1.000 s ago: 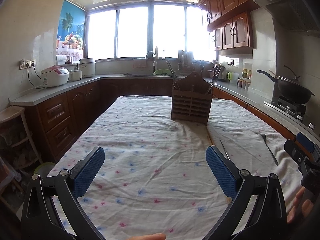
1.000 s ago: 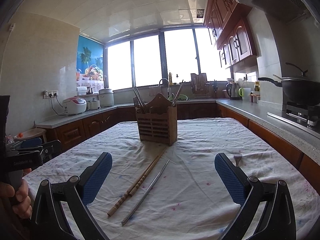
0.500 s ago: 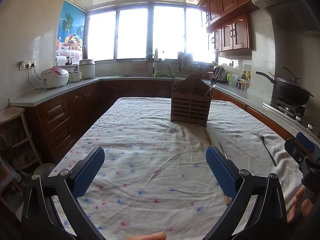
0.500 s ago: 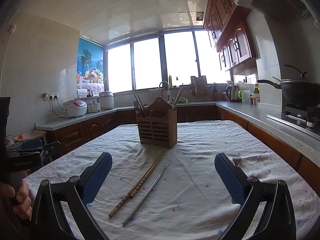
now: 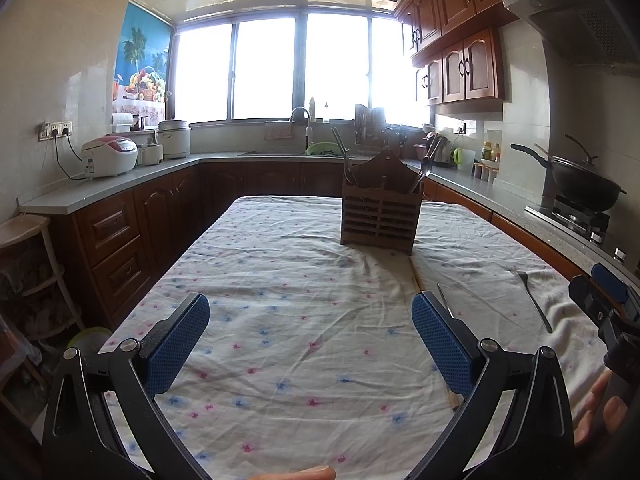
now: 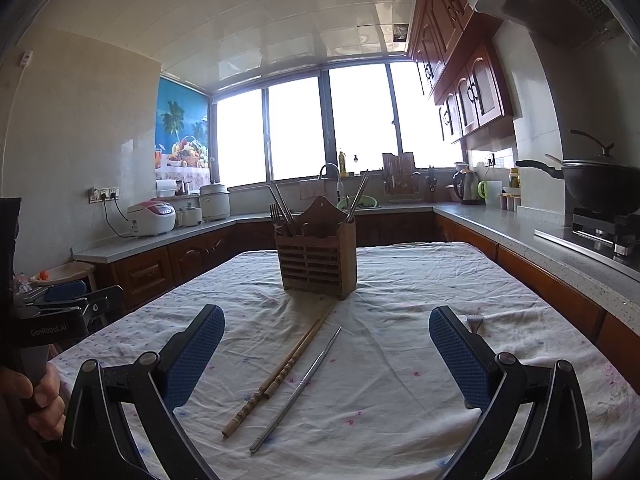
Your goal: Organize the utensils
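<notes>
A slatted wooden utensil holder [image 5: 381,216] stands mid-table and holds several utensils; it also shows in the right wrist view [image 6: 317,258]. Wooden chopsticks [image 6: 280,374] and metal chopsticks [image 6: 297,388] lie on the cloth between the right gripper's fingers. A metal fork [image 5: 534,300] lies at the table's right; its tines [image 6: 475,317] show by the right finger. My left gripper [image 5: 310,332] is open and empty above the cloth. My right gripper [image 6: 326,344] is open and empty, and also shows at the left view's right edge [image 5: 604,300].
The table wears a white floral cloth [image 5: 304,320]. Counters with dark wood cabinets run round the room. A wok [image 5: 584,188] sits on the stove at right, a rice cooker [image 5: 110,156] at left, a stool [image 5: 24,232] by the left counter.
Both views have tilted up slightly, so the holder and chopsticks sit lower in frame. Both grippers stay open and empty.
</notes>
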A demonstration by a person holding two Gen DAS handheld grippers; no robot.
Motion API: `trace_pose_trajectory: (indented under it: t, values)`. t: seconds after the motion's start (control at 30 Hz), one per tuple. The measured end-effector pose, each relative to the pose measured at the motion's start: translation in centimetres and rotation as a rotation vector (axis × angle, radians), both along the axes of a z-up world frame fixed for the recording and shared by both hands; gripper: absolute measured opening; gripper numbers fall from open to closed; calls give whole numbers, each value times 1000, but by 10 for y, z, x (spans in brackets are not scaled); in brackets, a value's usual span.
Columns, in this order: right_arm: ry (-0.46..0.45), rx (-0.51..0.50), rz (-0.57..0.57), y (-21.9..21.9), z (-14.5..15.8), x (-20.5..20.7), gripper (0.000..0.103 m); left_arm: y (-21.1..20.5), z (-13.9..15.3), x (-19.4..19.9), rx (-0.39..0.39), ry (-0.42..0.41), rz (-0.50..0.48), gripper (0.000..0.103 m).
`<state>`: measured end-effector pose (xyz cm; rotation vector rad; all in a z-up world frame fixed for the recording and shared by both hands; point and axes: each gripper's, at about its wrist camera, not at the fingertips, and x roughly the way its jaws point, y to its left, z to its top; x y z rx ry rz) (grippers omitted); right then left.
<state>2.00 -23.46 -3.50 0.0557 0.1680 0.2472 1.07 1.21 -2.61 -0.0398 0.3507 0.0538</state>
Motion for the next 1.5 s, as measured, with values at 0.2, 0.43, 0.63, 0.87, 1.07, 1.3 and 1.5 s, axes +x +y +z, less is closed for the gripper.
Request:
trace_pose_trajectory:
  t: [0.2, 0.43, 0.63, 0.87, 1.07, 1.3, 1.5]
  values:
    - [2, -2, 3, 1, 1, 0, 103, 0, 1, -1, 0, -1, 0, 103]
    - [2, -1, 8, 3, 1, -1, 103, -1, 1, -1, 0, 1, -2, 103]
    - [-3, -3, 14, 6, 3, -3, 103, -1, 2, -1, 0, -3, -5, 103]
    - [-12, -1, 19, 7, 5, -4, 103, -1, 4, -3, 7, -15, -2, 103]
    - [-9, -2, 22, 7, 7, -3, 103, -1, 4, -2, 6, -13, -5, 103]
    - [-10, -2, 23, 7, 7, -4, 103, -1, 5, -1, 8, -13, -10, 103]
    - [-7, -1, 27, 8, 6, -3, 103, -1, 6, 0, 4, -12, -12, 103]
